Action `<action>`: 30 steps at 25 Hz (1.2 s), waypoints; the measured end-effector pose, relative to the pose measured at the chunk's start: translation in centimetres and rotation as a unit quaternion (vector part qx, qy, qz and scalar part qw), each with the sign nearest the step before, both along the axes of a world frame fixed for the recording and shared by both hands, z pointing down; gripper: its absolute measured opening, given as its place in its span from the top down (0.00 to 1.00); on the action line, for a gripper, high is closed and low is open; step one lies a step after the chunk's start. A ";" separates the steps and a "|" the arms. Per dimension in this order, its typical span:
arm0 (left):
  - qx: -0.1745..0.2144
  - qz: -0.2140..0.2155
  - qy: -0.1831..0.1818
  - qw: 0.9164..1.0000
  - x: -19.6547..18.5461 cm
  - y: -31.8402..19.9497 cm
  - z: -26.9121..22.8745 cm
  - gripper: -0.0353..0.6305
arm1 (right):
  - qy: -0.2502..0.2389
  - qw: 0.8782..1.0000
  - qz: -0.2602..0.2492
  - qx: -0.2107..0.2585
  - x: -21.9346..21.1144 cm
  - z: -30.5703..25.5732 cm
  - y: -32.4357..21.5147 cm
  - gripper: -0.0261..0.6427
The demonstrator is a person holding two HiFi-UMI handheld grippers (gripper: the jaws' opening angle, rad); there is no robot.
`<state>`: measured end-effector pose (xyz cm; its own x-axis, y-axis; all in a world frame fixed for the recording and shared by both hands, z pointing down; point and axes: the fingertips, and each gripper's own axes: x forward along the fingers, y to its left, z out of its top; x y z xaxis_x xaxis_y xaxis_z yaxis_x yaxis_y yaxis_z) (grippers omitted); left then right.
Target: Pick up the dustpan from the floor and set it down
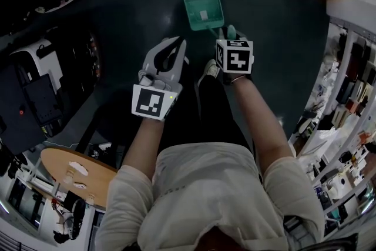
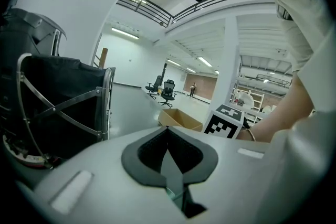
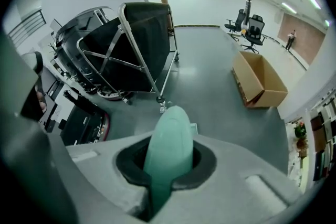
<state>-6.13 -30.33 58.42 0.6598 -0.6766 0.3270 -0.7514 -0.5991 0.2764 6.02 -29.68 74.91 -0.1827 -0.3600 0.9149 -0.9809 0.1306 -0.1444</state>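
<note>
Person, pale shirt (image 1: 205, 185), one gripper per hand. Left gripper (image 1: 171, 44): jaws together, empty. Right gripper (image 1: 229, 32): jaws clamped on handle (image 3: 168, 149) of green dustpan (image 1: 202, 10); pan on dark floor (image 1: 270, 50), ahead of shoe (image 1: 210, 70).

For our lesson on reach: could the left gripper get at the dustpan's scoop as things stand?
Probably yes. The left gripper hangs just short of the dustpan with bare floor between; the right gripper grips only the handle. The left jaws are shut and would need opening.
</note>
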 end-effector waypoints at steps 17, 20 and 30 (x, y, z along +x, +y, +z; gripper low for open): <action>0.078 -0.012 0.044 0.996 2.1 2.2 -13.5 0.93 | -0.043 0.995 0.020 0.091 3.9 -18.3 3.0 0.95; 0.101 -0.012 0.042 0.994 2.6 3.0 -16.1 0.93 | -0.050 0.992 0.017 0.118 4.6 -21.8 4.0 0.95; 0.151 -0.019 0.036 0.988 3.3 6.8 -20.9 0.93 | -0.055 0.984 -0.020 0.167 6.4 -28.5 9.4 0.95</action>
